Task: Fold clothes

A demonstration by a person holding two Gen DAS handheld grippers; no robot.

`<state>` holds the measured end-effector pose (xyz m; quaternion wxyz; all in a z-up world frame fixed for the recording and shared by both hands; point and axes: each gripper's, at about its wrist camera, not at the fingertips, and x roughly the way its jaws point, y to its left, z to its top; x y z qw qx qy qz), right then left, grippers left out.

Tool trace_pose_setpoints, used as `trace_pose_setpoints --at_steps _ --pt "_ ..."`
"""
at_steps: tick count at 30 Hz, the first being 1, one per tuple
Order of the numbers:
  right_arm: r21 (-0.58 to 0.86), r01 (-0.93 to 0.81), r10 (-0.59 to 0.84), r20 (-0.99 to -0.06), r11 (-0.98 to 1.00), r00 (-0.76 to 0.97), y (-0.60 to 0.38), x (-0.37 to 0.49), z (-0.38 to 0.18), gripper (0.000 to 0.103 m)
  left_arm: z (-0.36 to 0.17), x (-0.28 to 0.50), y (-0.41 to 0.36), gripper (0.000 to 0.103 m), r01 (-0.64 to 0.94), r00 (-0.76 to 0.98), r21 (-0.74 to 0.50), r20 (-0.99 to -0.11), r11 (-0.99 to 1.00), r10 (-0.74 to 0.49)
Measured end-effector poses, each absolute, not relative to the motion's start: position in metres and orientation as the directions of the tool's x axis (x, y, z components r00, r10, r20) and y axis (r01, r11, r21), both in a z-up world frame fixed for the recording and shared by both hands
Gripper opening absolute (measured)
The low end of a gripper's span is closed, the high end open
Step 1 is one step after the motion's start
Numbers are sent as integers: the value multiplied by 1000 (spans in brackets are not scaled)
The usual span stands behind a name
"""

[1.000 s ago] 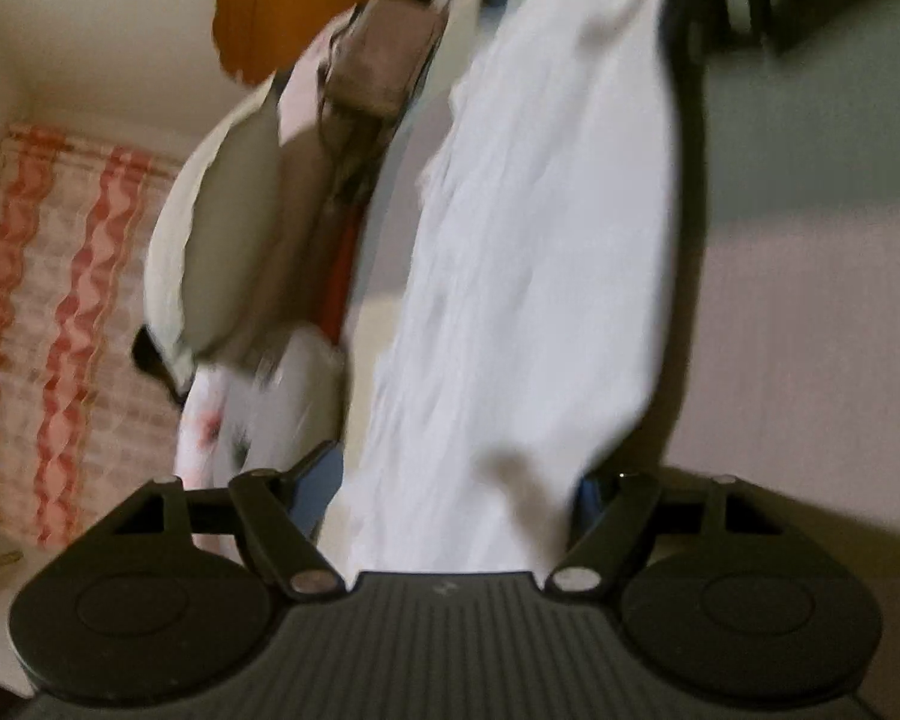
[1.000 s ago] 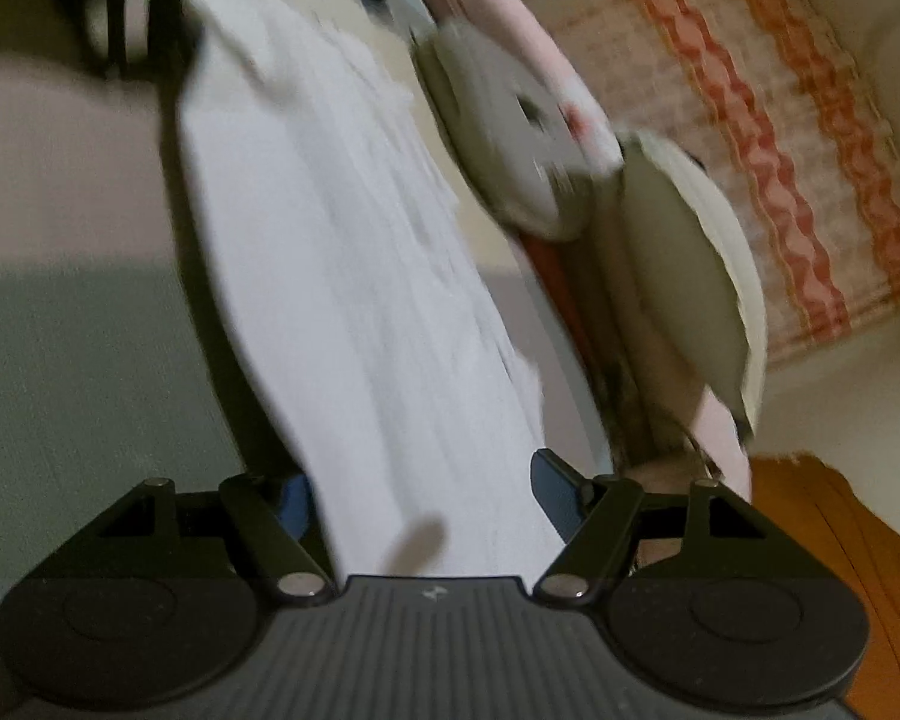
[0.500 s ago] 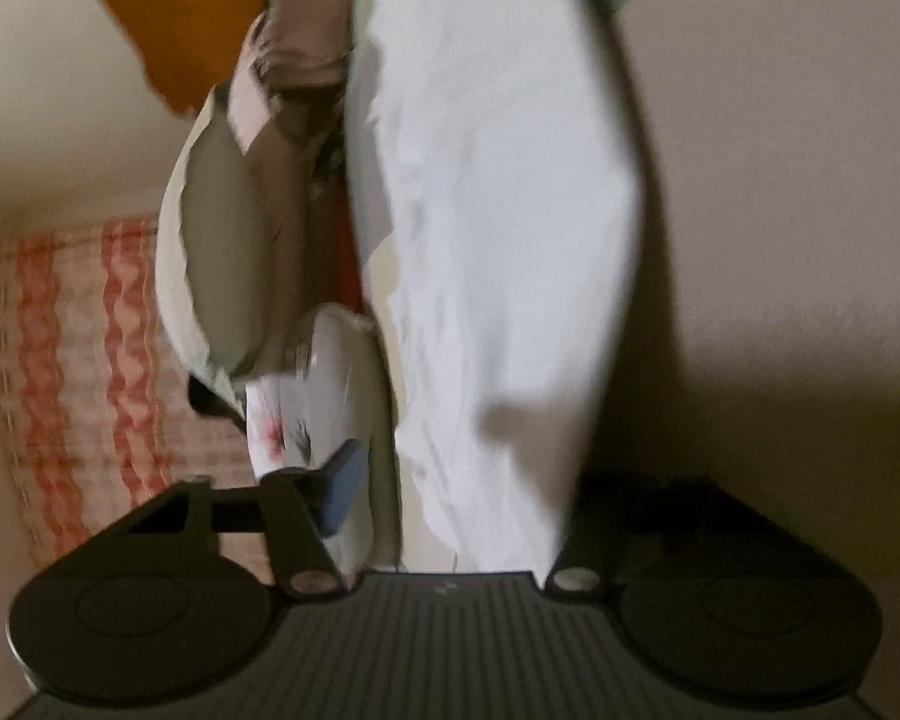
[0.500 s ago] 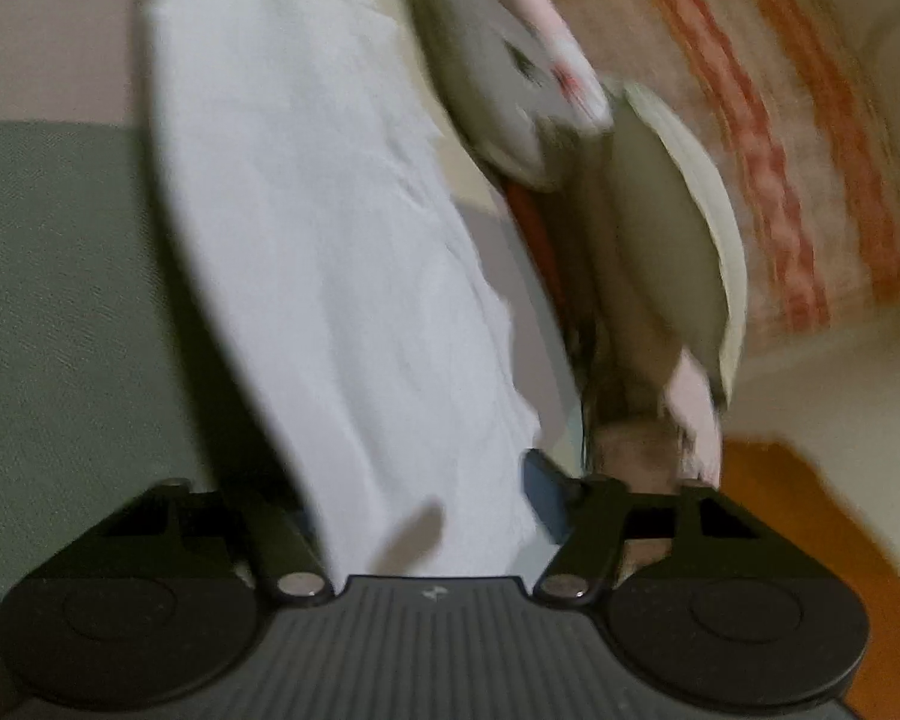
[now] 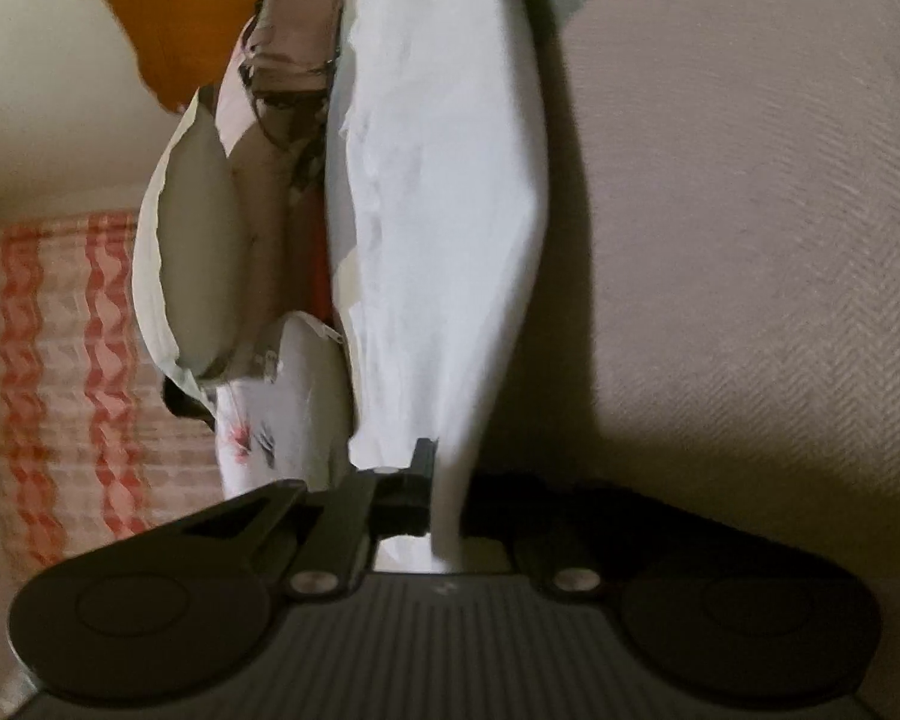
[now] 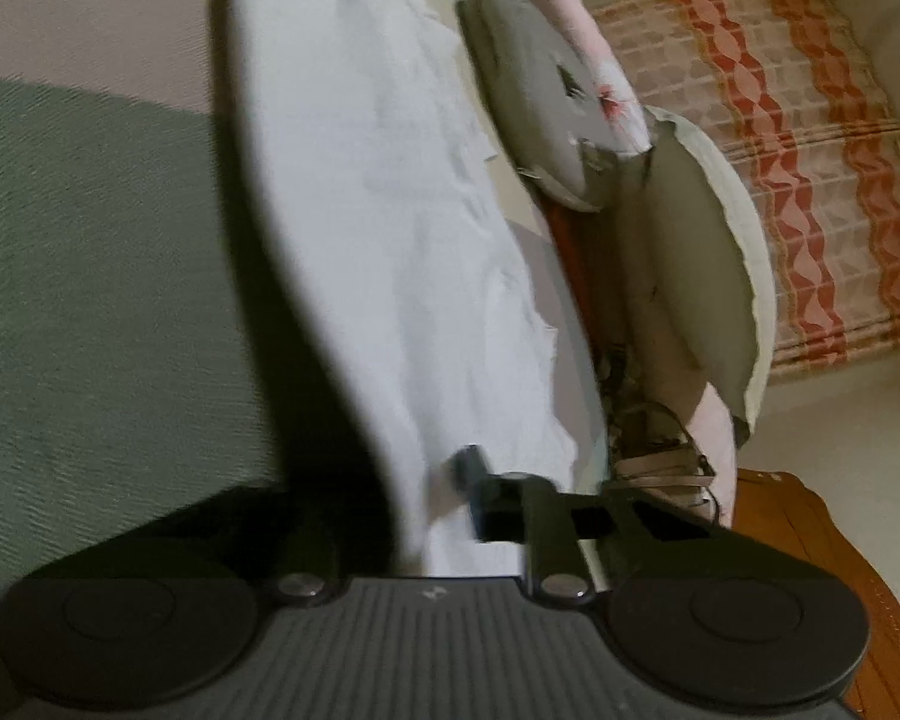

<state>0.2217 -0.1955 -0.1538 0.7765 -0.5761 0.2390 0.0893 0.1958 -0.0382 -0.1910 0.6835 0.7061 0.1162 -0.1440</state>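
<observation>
The left gripper [image 5: 444,498] has its jaws fully together, pinching one end of the white cloth [image 5: 438,192], which runs straight out from the fingertips as a long, taut, lightly wrinkled band. The right gripper [image 6: 450,492] is closing on the opposite end of the same white cloth [image 6: 402,228], with the fabric caught between its fingers and only a narrow gap left. The cloth hangs stretched between the two grippers above the bed cover [image 5: 750,270], a woven spread in pinkish beige and grey-green that takes its dark shadow. Toward one side of the bed lies a pile of other garments [image 6: 678,264], near an orange-patterned mat [image 6: 810,150].
</observation>
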Motion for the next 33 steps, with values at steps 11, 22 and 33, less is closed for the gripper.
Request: trace_pose_setpoints --at_steps 11,22,33 --pt "-829 -426 -129 -497 362 858 -197 211 -123 6 -165 184 -29 1 383 922 923 -380 29 -75" --pt "-751 -514 -87 -595 415 799 -192 145 -93 6 -141 108 -19 1 459 886 888 -455 28 -93" --pt "-693 -573 -52 -656 437 753 -183 45 -83 6 -126 5 -11 2 520 851 852 -512 59 -115"
